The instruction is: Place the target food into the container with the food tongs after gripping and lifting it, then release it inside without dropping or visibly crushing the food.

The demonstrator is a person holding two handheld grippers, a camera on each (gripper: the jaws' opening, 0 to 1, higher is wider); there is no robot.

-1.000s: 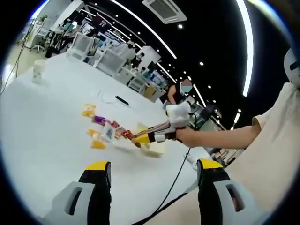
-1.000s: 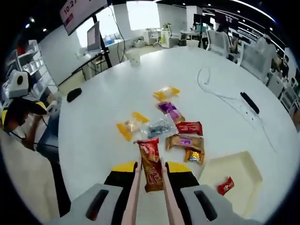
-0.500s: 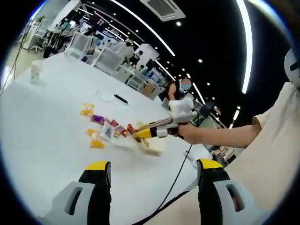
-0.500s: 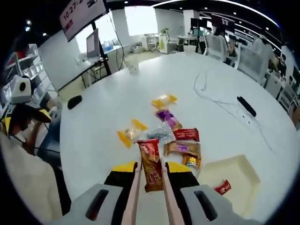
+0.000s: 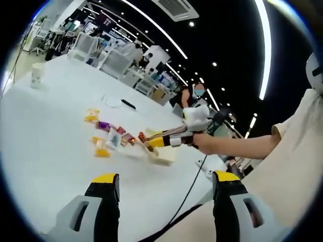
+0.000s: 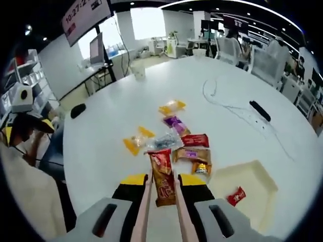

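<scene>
My left gripper (image 5: 164,194) has two black jaws capped with yellow tips on pale grey housings at 6 o'clock, and my right gripper (image 6: 162,189) is built the same, with slim pinkish tong arms between its jaws. At 4 o'clock in the left gripper view I wear a cream short sleeve (image 5: 298,146); a black cable (image 5: 189,189) trails down from the white-bodied right gripper.

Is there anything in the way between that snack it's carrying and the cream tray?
Nothing visible blocks it. The tongs hold the brown snack packet above the table, and the tray lies open to the right with one small red packet inside, leaving free space.
</scene>
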